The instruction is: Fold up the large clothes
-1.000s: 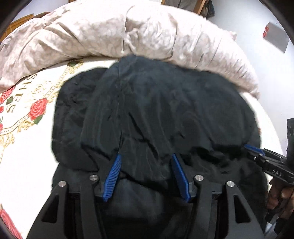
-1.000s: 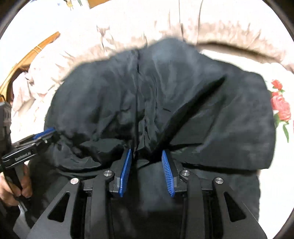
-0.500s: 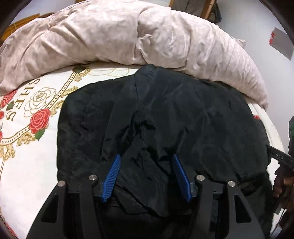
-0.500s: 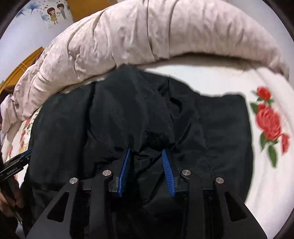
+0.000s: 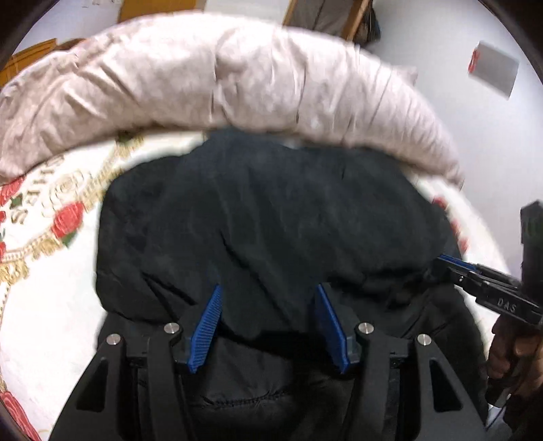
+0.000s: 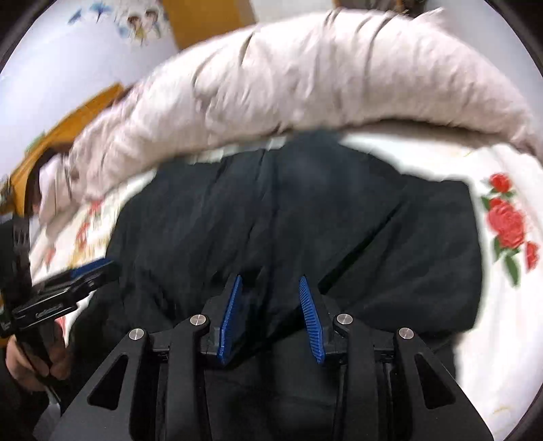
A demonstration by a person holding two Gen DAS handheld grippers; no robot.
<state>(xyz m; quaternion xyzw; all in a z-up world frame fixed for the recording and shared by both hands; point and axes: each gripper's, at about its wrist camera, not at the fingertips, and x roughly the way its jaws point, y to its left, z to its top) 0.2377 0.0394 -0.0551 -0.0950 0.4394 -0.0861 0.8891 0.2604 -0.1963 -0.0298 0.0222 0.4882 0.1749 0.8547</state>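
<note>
Now I fold the black padded jacket [image 5: 271, 220], which lies on the rose-print sheet [image 5: 44, 305] just below the rumpled duvet [image 5: 237, 81]. My left gripper [image 5: 268, 325] is closing around a bunched hem fold; my right gripper [image 6: 269, 317] pinches hem too. Both tilt steeply down; I should carry the two corners evenly toward the duvet.

Pale crumpled duvet [image 5: 237, 81] along the far side, white rose-print sheet [image 6: 502, 224], orange wood furniture [image 6: 203, 23], cartoon wall stickers [image 6: 142, 23]
</note>
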